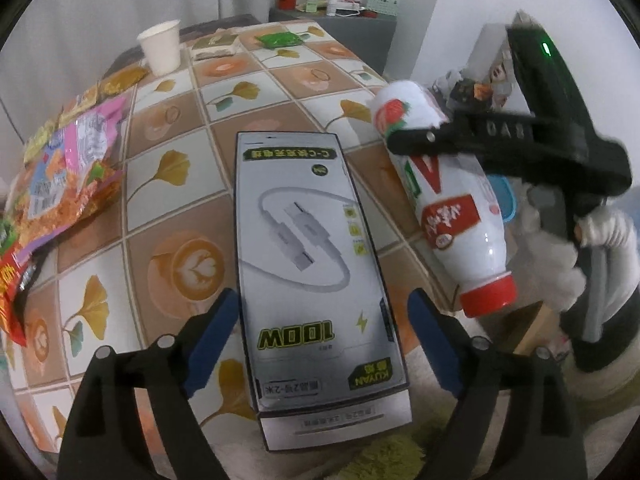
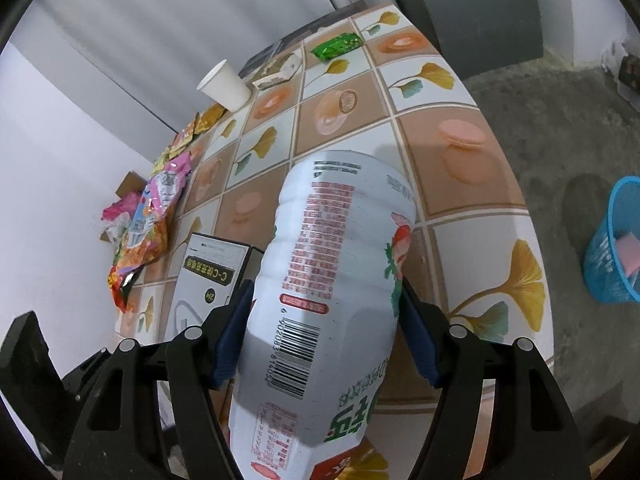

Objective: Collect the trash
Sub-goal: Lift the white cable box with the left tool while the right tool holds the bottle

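Note:
My left gripper [image 1: 320, 328] is shut on a white cable box [image 1: 316, 264] marked 100W and holds it over the near edge of the tiled table [image 1: 248, 92]. My right gripper [image 2: 324, 328] is shut on a white drink bottle [image 2: 332, 272] with a red cap [image 1: 488, 294]. In the left wrist view the bottle [image 1: 440, 184] hangs cap-down beside the table's right edge, with the right gripper [image 1: 416, 136] clamped round its upper body. The cable box also shows in the right wrist view [image 2: 208, 280], left of the bottle.
Snack wrappers [image 1: 68, 176] lie at the table's left side. A white paper cup [image 1: 160, 46], a small carton [image 1: 216, 46] and a green packet [image 1: 280, 40] sit at the far end. A blue waste basket [image 2: 616, 248] stands on the floor to the right. A grey cabinet [image 2: 472, 12] stands behind.

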